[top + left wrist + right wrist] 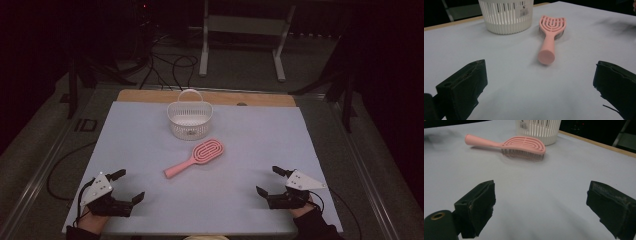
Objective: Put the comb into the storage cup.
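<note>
Both of your grippers, left gripper (131, 185) and right gripper (265, 181), rest wide open and empty, flanking the pink hairbrush (195, 157) lying bristles-down just before the white basket (189, 119), ready to approach.

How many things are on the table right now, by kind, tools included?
Hairbrush, pink: 1
Basket, white, with handle: 1
Tools, both open and holding nothing: 2, the left tool and the right tool
Total: 4
</note>
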Tool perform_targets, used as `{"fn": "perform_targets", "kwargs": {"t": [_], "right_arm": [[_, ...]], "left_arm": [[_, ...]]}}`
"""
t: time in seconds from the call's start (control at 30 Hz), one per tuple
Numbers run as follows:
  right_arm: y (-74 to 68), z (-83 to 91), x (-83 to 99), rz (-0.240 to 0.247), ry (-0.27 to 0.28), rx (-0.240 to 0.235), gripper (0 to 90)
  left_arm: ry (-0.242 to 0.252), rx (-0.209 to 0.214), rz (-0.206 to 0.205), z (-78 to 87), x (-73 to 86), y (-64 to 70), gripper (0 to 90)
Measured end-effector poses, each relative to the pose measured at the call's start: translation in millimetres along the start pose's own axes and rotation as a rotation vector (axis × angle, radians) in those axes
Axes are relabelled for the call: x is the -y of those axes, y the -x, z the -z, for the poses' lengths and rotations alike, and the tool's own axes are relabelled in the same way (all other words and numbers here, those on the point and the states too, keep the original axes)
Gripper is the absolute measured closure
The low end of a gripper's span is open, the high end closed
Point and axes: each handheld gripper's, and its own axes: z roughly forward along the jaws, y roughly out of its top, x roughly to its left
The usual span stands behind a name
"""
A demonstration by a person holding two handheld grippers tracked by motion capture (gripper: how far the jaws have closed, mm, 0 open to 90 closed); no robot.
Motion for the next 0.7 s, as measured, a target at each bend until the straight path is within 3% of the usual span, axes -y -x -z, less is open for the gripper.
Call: {"fn": "perform_targets", "kwargs": {"t": [0.43, 0.7], "right_arm": [[3.2, 0.5, -0.2, -0.037, 0.008, 0.018, 8.2], [-3.9, 0.5, -3.4, -0.002, 0.01, 0.02, 8.2]], "left_arm": [[-0.019, -0.009, -0.004, 0.5, -0.1, 1.6, 0.4], [-0.013, -0.007, -0.006, 5.9, -1.9, 1.3, 0.4]]}}
